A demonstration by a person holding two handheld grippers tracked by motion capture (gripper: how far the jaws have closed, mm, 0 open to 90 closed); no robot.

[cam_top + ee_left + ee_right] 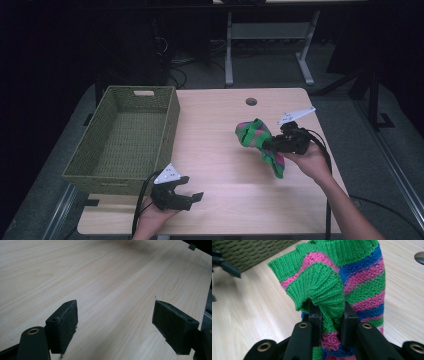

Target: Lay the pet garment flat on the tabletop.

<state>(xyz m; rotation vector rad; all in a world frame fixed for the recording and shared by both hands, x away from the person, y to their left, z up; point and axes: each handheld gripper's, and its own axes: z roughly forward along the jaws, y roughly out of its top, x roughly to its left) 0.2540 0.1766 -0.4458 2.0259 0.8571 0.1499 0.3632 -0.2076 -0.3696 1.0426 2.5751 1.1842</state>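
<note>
Between right gripper (331,322) pads — knit sock (352,277); toe hidden.

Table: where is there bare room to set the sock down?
Bare wood lies between the basket and the sock, and along the table front ahead of the left tool. The basket is also empty. The right edge, by the right tool, is crowded.

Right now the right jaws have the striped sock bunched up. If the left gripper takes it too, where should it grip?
Probably the hanging lower end of the striped sock, approached from the left side. The right gripper pinches the sock mid-length, so the ribbed green cuff flops above while the tail dangles free below. The left gripper stands open over the table, nothing between its jaws.
</note>
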